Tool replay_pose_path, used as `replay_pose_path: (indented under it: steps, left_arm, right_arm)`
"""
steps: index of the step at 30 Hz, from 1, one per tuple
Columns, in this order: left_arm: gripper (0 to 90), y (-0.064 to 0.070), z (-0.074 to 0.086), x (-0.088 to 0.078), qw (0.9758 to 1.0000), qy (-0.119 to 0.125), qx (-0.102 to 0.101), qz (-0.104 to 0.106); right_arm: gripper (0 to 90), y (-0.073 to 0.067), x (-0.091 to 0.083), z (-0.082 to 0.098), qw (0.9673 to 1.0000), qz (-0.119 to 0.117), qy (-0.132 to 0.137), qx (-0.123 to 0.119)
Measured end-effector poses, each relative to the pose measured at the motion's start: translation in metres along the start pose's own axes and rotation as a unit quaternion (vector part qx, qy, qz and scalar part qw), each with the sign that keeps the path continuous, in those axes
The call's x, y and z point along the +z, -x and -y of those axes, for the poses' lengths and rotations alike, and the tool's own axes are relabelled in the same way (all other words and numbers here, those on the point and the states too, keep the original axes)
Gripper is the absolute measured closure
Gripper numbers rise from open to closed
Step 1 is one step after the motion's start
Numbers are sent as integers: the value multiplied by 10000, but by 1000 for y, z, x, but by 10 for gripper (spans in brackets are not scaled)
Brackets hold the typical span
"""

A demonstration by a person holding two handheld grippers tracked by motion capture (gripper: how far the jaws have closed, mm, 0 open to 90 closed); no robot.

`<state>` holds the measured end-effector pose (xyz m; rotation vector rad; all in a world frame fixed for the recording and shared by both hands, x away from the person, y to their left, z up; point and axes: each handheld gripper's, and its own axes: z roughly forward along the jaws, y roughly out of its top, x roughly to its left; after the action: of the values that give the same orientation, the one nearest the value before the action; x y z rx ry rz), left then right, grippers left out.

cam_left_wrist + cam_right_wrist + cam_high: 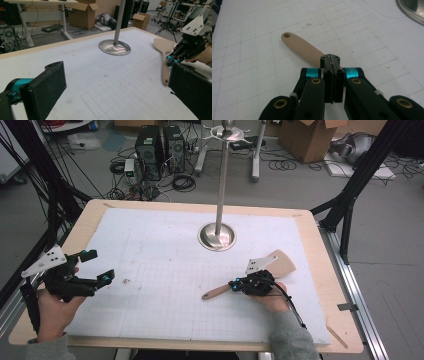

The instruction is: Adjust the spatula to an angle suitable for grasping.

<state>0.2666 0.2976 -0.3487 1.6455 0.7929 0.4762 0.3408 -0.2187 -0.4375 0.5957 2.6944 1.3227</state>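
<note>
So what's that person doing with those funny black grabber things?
A person holds a pair of tongs in each hand at a white gridded table. The right tongs are shut over the handle of a wooden spatula lying flat on the table. The left tongs are wide open, holding nothing, off to the side. A metal pole on a round base stands farther back.

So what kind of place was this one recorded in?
Most likely a lab or workshop: computer towers and loose cables sit on the floor, cardboard boxes stand behind, and the table has a gridded mat.
</note>
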Motion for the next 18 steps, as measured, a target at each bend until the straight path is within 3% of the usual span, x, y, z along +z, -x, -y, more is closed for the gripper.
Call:
replay_pose_path:
  steps: [8, 12, 18]
  left_arm:
    - [18, -1, 0, 1, 10000, 5, -21, 2]
    - [18, -1, 1, 0, 10000, 6, -31, 3]
    - [18, -2, 1, -1, 10000, 8, -29, -5]
  right_arm:
    - [900, 3, 10, -7, 9994, 301, 45, 180]
    - [900, 4, 16, -12, 9978, 534, 42, 389]
    - [900, 5, 22, -16, 9968, 705, 25, 386]
